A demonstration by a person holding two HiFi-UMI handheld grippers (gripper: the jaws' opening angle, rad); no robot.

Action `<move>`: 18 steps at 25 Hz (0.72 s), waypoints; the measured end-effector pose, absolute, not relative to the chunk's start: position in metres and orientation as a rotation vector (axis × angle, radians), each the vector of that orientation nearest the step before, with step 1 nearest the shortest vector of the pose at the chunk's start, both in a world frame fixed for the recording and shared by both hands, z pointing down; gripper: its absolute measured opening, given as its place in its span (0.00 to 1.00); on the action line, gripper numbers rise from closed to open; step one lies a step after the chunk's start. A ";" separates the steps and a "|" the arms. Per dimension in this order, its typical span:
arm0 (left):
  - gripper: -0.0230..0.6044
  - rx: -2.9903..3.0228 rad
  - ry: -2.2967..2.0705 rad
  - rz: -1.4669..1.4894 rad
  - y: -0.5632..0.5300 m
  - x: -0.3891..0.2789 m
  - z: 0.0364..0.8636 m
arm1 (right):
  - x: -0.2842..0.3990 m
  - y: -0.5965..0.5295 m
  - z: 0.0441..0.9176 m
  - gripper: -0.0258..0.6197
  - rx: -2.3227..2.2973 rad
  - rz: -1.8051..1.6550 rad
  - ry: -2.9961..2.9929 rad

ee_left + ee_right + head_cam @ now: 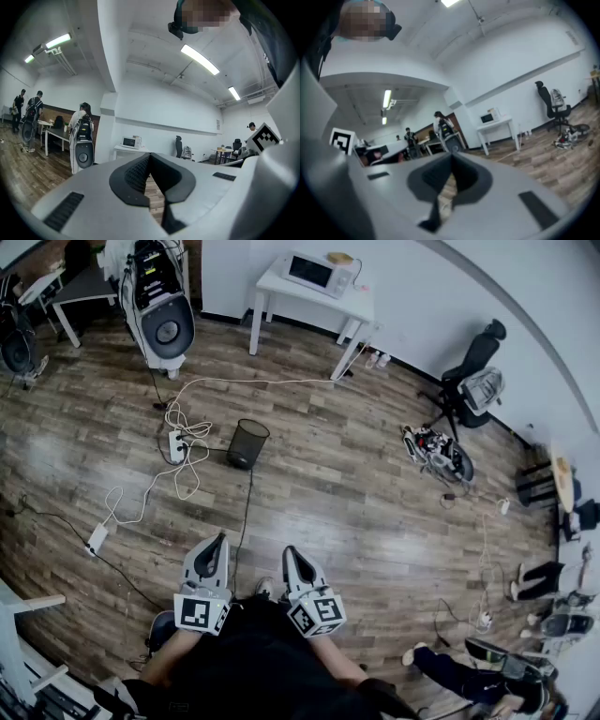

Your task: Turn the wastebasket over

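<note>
Jaws of L gripper and R gripper are seen pressed together w/ nothing held; wastebasket is seen upright on floor, well apart from both.

One wastebasket, one microwave, one white table, and seemingly one black office chair.

The wastebasket is showing as black mesh against a floor that is running in brown wood-grain planks. White cables are looping across it. The table and microwave are gleaming white. The left gripper and right gripper are wearing pale grey, with black pads and black-and-white square-patterned markers.
</note>
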State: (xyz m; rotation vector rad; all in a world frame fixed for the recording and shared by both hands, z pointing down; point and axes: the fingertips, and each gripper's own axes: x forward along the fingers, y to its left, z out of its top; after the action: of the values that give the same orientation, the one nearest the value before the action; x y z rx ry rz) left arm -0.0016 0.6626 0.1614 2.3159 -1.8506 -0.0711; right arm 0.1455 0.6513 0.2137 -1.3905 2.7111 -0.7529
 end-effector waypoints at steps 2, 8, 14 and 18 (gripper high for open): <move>0.09 2.325 -1.853 -0.071 0.658 -0.002 0.161 | 0.143 0.648 0.212 0.09 -1.377 -0.741 2.721; 0.09 2.333 -1.845 -0.077 0.659 -0.010 0.163 | 0.132 0.651 0.214 0.09 -1.365 -0.738 2.730; 0.09 2.337 -1.828 -0.072 0.663 -0.025 0.164 | 0.118 0.653 0.209 0.09 -1.363 -0.772 2.671; 0.09 2.333 -1.806 -0.083 0.664 -0.042 0.167 | 0.104 0.655 0.210 0.09 -1.394 -0.778 2.654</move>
State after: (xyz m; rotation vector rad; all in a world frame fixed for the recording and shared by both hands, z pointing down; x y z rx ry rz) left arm -0.0416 0.6636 0.1673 2.3326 -1.8055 -0.0834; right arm 0.1041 0.6547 0.2098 -1.3937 2.6543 -0.7781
